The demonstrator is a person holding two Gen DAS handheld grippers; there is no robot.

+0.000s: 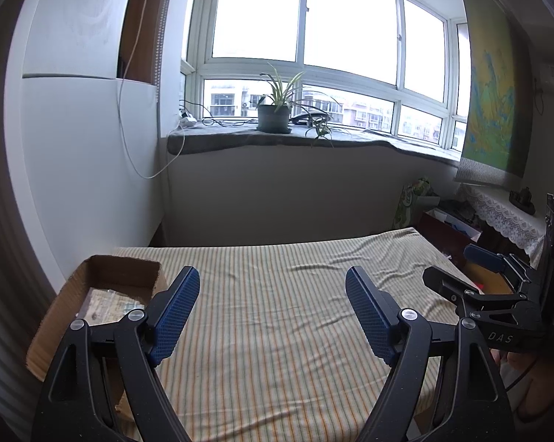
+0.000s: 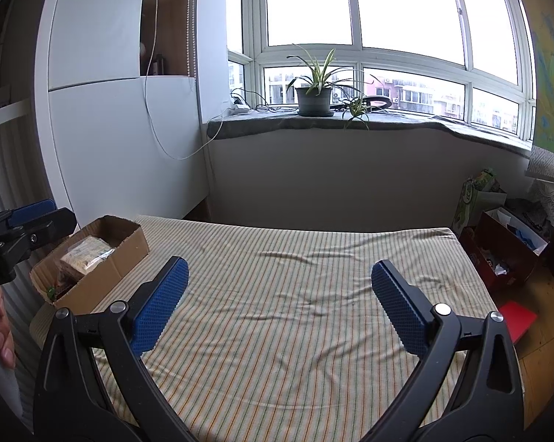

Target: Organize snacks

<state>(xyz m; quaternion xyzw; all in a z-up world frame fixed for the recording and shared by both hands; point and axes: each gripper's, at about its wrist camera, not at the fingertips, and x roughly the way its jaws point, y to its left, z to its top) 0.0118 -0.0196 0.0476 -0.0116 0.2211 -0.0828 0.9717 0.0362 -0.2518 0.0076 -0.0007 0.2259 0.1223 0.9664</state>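
Observation:
A brown cardboard box (image 2: 126, 246) stands at the left edge of the striped tablecloth (image 2: 277, 294). It holds a clear-wrapped snack pack (image 2: 87, 254) and darker packets beneath it. The box also shows in the left wrist view (image 1: 74, 283), with the snack pack (image 1: 111, 305) inside. My left gripper (image 1: 273, 309) is open and empty, just right of the box above the cloth. My right gripper (image 2: 280, 302) is open and empty above the middle of the cloth. Each gripper shows at the edge of the other's view.
A white cabinet (image 2: 122, 129) stands behind the box. A windowsill with a potted plant (image 2: 314, 92) and cables runs along the back. To the right, off the table, stand a red box (image 2: 505, 254), a green bag (image 2: 476, 199) and a lace-covered shelf (image 1: 505, 213).

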